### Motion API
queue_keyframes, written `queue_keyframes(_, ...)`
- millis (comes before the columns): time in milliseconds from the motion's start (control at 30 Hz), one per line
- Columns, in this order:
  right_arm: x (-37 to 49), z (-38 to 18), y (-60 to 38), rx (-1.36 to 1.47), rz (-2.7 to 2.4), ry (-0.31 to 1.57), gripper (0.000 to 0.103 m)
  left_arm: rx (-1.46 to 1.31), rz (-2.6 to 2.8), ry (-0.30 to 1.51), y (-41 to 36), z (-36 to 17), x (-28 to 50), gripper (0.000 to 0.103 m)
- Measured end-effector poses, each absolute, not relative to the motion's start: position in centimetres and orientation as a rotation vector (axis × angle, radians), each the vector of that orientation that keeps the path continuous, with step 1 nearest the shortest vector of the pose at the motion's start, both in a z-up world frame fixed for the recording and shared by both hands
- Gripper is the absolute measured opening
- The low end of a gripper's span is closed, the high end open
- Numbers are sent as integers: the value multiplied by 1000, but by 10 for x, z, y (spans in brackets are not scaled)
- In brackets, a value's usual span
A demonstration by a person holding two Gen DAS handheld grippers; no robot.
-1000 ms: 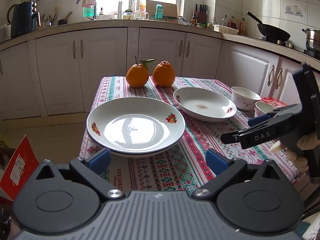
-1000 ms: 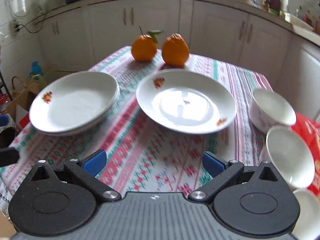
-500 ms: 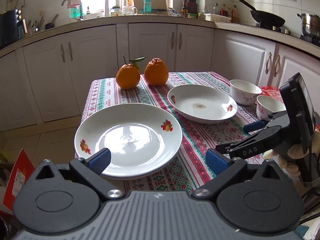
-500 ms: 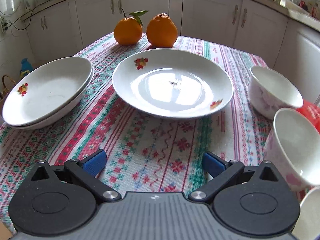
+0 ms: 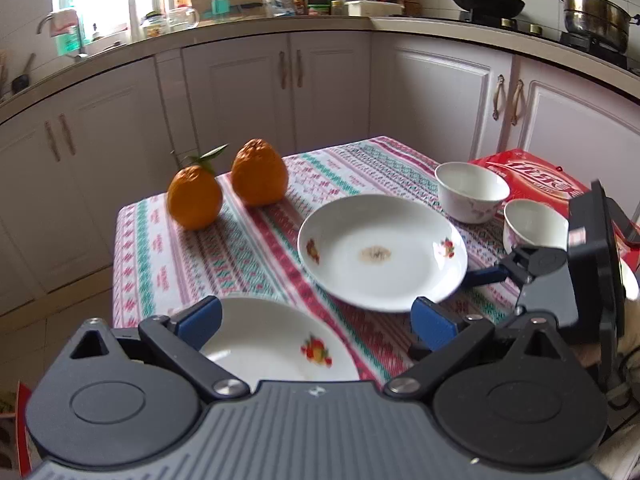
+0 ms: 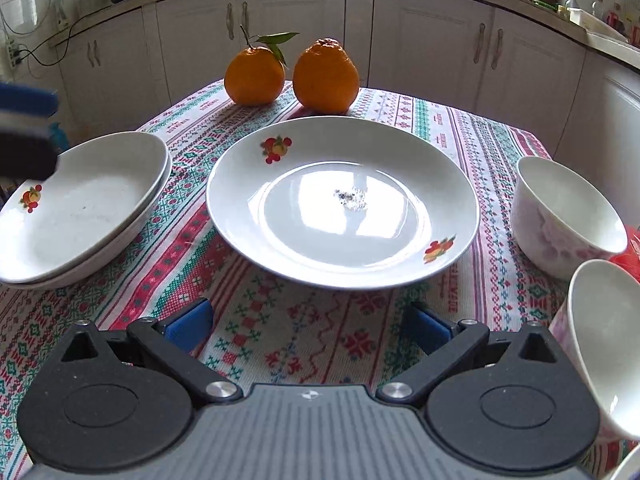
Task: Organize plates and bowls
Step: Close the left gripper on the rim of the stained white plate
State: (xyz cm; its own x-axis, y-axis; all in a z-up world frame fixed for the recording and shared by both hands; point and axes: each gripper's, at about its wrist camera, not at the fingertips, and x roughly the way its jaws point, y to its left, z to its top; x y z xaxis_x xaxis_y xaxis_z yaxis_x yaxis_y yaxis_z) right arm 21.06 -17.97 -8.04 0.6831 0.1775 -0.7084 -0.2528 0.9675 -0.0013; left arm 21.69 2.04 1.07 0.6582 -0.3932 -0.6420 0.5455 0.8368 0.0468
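Observation:
A single white plate (image 6: 344,204) with fruit decals lies mid-table; it also shows in the left wrist view (image 5: 380,252). Two stacked plates (image 6: 76,208) sit at the table's left edge, seen in the left wrist view (image 5: 276,344) right under my left gripper. My left gripper (image 5: 316,320) is open above the stack's near rim. My right gripper (image 6: 308,326) is open and empty just short of the single plate's near rim; it appears in the left wrist view (image 5: 486,276) with one finger under that rim. Two white bowls (image 6: 564,216) (image 6: 600,344) stand at the right.
Two oranges (image 6: 288,74) sit at the far end of the patterned tablecloth (image 6: 280,340). A red package (image 5: 532,178) lies at the right edge behind the bowls. White cabinets surround the table. A third bowl rim (image 6: 628,464) shows at the bottom right.
My left gripper has swung right and come in over the stacked plates. My right gripper has moved forward and down to the single plate's near rim.

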Motion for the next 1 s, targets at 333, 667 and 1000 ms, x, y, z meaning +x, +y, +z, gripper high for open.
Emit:
queue_keyframes(333, 218, -82, -183, -90, 211, 781, 103, 288, -628, 742, -23, 0, 288, 100)
queue_keyframes(667, 222, -82, -189, -86, 199, 766, 99, 370, -721, 825, -65, -22, 339, 97)
queue_keyframes(1000, 222, -79, -189, -92, 213, 759, 85, 418, -786, 919, -91, -37, 380, 84)
